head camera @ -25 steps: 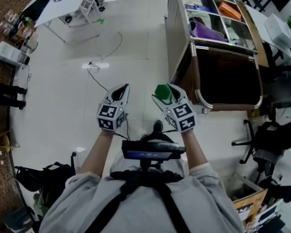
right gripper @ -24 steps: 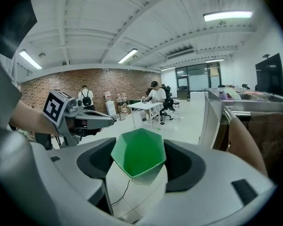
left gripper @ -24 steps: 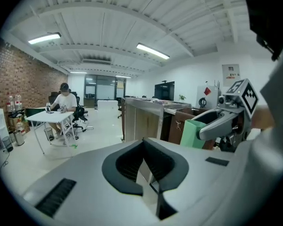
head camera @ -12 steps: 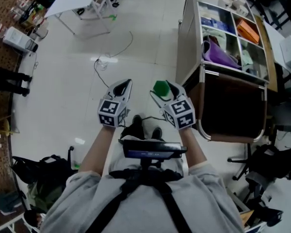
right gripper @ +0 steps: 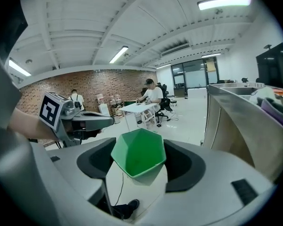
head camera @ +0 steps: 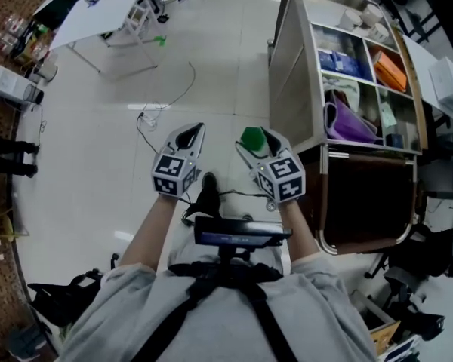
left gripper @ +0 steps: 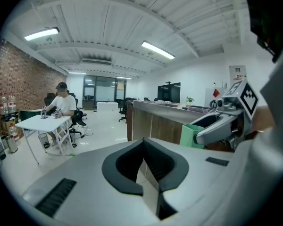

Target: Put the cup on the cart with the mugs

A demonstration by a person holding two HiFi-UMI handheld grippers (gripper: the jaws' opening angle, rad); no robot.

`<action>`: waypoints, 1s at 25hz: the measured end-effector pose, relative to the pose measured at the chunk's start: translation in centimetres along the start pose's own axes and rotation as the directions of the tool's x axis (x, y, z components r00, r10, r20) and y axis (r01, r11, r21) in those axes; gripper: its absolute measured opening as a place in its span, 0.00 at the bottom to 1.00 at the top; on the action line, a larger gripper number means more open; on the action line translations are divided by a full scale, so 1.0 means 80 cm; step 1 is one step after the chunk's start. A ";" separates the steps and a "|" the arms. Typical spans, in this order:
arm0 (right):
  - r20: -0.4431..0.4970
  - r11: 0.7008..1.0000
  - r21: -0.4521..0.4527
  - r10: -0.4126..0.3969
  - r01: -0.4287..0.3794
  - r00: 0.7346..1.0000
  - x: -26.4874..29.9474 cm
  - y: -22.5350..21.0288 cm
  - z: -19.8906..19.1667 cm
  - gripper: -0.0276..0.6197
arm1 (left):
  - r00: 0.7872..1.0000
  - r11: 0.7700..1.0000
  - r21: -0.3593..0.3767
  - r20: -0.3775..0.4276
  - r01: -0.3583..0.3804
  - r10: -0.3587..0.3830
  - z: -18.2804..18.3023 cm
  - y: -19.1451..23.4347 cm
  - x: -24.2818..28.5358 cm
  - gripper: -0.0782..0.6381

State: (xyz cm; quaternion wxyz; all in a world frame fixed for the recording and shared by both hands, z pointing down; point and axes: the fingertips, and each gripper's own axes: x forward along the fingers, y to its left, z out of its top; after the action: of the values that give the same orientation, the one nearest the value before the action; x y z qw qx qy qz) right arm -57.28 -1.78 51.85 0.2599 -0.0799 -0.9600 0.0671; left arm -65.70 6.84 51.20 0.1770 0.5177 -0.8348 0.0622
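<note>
Since the earlier frames the steel-sided cart (head camera: 290, 81) has slid down the right of the head view and now stands just beside the right claw (head camera: 255, 142). Both claws sit mid-frame as before. The right claw pinches a faceted green cup (head camera: 251, 136) with an angular rim. The left claw (head camera: 190, 133) is pressed together and empty. Black-and-white square markers (head camera: 172, 176) cover their cubes. Pale mugs (head camera: 353, 17) sit in the cart's uppermost compartment, upper right.

Open office: white desk (left gripper: 40, 122), swivel chairs (left gripper: 78, 118).
</note>
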 end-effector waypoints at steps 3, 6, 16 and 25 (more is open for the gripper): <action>0.001 0.999 0.019 -0.045 0.045 0.999 0.037 -0.022 0.027 0.54 | 0.999 0.999 0.012 -0.002 0.044 -0.044 0.017 0.039 0.033 0.11; 0.017 0.996 0.045 -0.083 0.082 0.996 0.072 -0.045 0.055 0.54 | 0.997 0.996 0.030 0.003 0.081 -0.081 0.037 0.077 0.066 0.11; 0.013 0.984 0.089 -0.157 0.156 0.987 0.147 -0.109 0.115 0.54 | 0.986 0.985 0.049 0.005 0.163 -0.164 0.085 0.150 0.157 0.11; 0.018 0.989 0.078 -0.128 0.127 0.992 0.203 -0.213 0.167 0.54 | 0.988 0.987 0.048 -0.004 0.155 -0.155 0.134 0.169 0.286 0.11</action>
State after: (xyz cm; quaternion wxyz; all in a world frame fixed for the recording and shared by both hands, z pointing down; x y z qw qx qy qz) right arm -79.95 -16.60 51.22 0.2554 -0.0075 -0.9628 0.0881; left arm -89.30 -9.35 50.57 0.1686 0.5853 -0.7902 0.0683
